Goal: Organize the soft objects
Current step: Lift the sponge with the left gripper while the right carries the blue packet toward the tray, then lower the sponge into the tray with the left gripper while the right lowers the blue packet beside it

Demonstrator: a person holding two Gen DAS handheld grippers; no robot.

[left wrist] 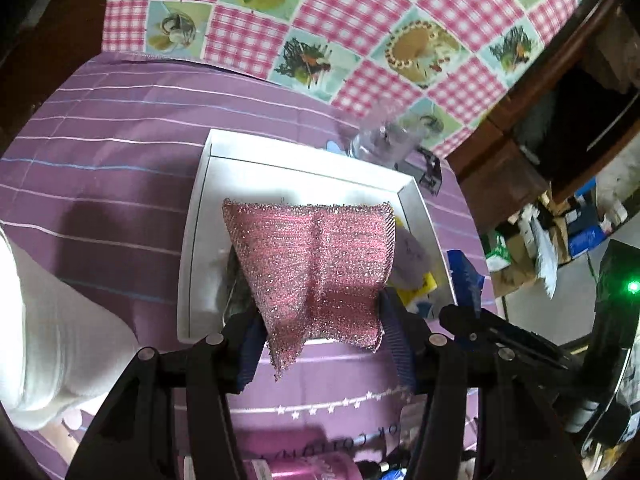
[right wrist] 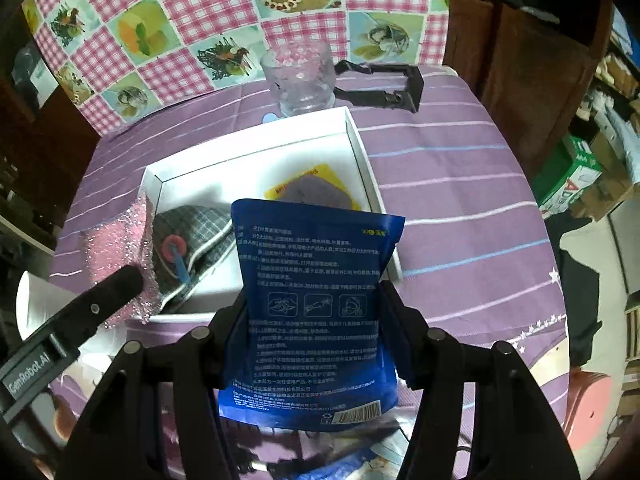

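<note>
My left gripper is shut on a pink glittery scrub cloth and holds it above the near edge of the white box; the cloth also shows in the right wrist view. My right gripper is shut on a blue printed pouch held upright just in front of the white box. Inside the box lie a grey plaid cloth with a red and blue clip, and a yellow packet with a purple pad.
A glass jar of pale beads stands behind the box, beside a black bracket. A white roll lies at the left. The table has a purple striped cover and a checked cloth behind.
</note>
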